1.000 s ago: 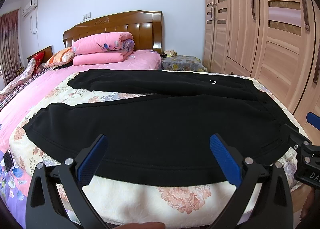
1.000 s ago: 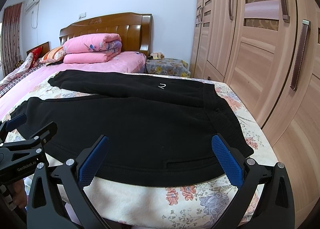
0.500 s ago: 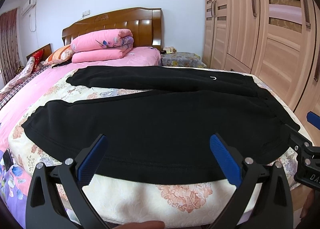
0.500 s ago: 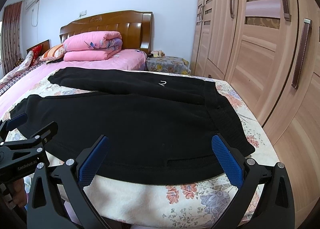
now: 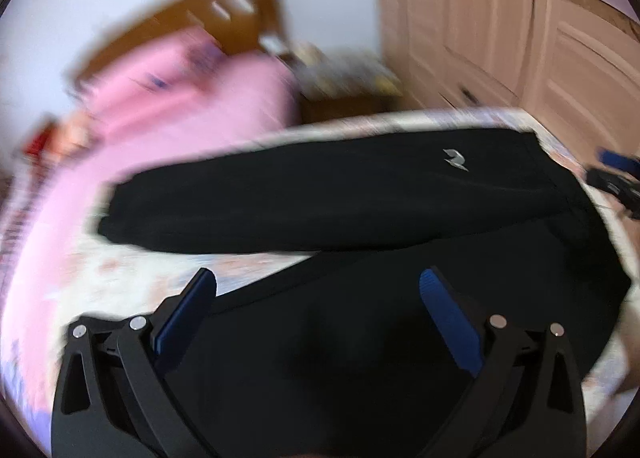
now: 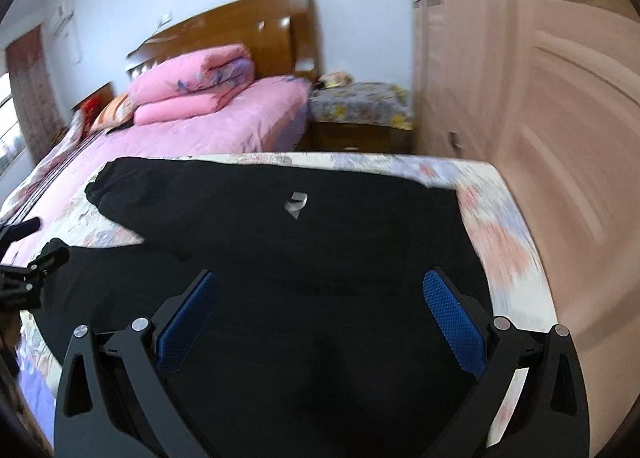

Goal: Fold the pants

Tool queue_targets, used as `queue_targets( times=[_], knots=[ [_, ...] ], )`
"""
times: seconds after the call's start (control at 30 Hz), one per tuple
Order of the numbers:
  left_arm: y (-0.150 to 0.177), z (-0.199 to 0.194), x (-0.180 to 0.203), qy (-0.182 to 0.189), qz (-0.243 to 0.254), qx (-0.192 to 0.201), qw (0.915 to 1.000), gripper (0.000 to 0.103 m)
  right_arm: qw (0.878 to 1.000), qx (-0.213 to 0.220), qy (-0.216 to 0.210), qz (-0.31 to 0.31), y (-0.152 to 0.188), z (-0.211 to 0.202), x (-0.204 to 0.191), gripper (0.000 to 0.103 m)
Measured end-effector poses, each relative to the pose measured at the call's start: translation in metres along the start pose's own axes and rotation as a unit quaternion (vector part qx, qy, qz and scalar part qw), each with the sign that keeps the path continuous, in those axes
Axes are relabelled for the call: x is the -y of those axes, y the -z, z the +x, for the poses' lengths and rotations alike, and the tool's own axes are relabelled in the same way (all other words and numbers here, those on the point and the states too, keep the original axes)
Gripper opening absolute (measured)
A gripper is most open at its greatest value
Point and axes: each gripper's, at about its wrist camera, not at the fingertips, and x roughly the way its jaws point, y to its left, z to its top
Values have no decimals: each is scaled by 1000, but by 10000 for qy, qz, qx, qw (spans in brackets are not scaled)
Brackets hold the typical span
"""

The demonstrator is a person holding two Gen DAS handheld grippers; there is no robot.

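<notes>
Black pants lie spread flat on the floral bedspread, legs pointing left, waistband at the right, with a small silver logo on the far leg. They also show in the right wrist view. My left gripper is open and empty, low over the near leg. My right gripper is open and empty over the waist end. Each gripper shows at the edge of the other's view: the right one, the left one. Both views are motion-blurred.
The floral bedspread ends at the bed's right edge, with wooden wardrobe doors close beside it. A pink bed with folded pink quilts and a wooden headboard lies behind. A covered nightstand stands at the back.
Both grippers have moved forward and down over the pants, now much closer to the cloth. Both stay open. The pants have not moved.
</notes>
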Motion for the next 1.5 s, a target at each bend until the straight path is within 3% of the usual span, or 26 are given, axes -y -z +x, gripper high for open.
queue_targets(
  times=[0.03, 0.07, 0.17, 0.27, 0.4, 0.47, 0.53, 0.57, 0.6, 0.67, 0.73, 0.77, 0.8, 0.87, 1.0, 1.1, 1.27, 1.3, 1.33, 1.37, 1.43, 1.5],
  knots=[
    [-17, 18, -9, 236, -98, -269, 9993, 102, 9997, -157, -80, -144, -13, 19, 7, 99],
    [-35, 39, -19, 232, -243, -481, 9983, 102, 9990, -290, -129, -303, -24, 36, 13, 99],
    [-68, 74, -30, 214, -266, -548, 9979, 102, 9944, -713, -133, -763, -55, 94, 31, 99],
    [-98, 116, -37, 797, -426, -1000, 9909, 102, 9872, -1139, -389, -1043, -80, 151, 49, 99],
    [-125, 164, -53, 1690, -1143, -1670, 9646, 101, 9805, -1422, -817, -1083, -97, 190, 66, 98],
    [-133, 184, -59, 2154, -1466, -1933, 9459, 101, 9770, -1554, -903, -1147, -102, 202, 74, 97],
    [-139, 201, -67, 2446, -1842, -2067, 9293, 101, 9724, -1733, -1045, -1159, -104, 214, 81, 89],
    [-141, 206, -68, 2484, -1908, -2102, 9261, 101, 9696, -1838, -1123, -1158, -103, 219, 84, 79],
    [-143, 212, -70, 2559, -1974, -2142, 9218, 101, 9663, -1923, -1187, -1232, -100, 222, 85, 77],
    [-146, 220, -71, 2702, -2055, -2211, 9143, 101, 9641, -1854, -1331, -1356, -98, 218, 85, 74],
    [-151, 230, -71, 2796, -2163, -2266, 9076, 101, 9637, -1758, -1489, -1349, -95, 212, 86, 56],
    [-153, 235, -72, 2811, -2217, -2282, 9054, 101, 9622, -1729, -1585, -1383, -94, 208, 85, 35],
    [-154, 238, -73, 2824, -2301, -2299, 9025, 101, 9636, -1629, -1495, -1505, -93, 201, 81, 23],
    [-154, 241, -76, 2866, -2482, -2293, 8965, 101, 9680, -1373, -1089, -1796, -91, 184, 70, 10],
    [-155, 240, -82, 2988, -2817, -2264, 8832, 101, 9742, -347, -406, -2193, -85, 116, 38, 9],
    [-158, 238, -87, 3011, -3060, -2171, 8767, 101, 9705, 241, -12, -2400, -73, 65, 11, 9],
    [-159, 238, -94, 2668, -3304, -2170, 8789, 99, 9578, 882, 392, -2709, -37, -1, -34, 8],
    [-157, 237, -95, 2510, -3294, -2166, 8841, 79, 9565, 931, 449, -2730, -32, -6, -39, 8],
    [-154, 234, -96, 2309, -3273, -2181, 8899, 43, 9548, 954, 522, -2767, -26, -9, -45, 8],
    [-149, 231, -98, 2147, -3243, -2192, 8948, 27, 9549, 940, 553, -2763, -24, -9, -47, 8],
    [-141, 210, -101, 2144, -3095, -1908, 9066, 12, 9575, 914, 626, -2663, -22, -10, -47, 8],
    [-129, 168, -105, 2040, -2907, -1350, 9250, 11, 9593, 984, 658, -2565, -18, -17, -47, 8]
  ],
)
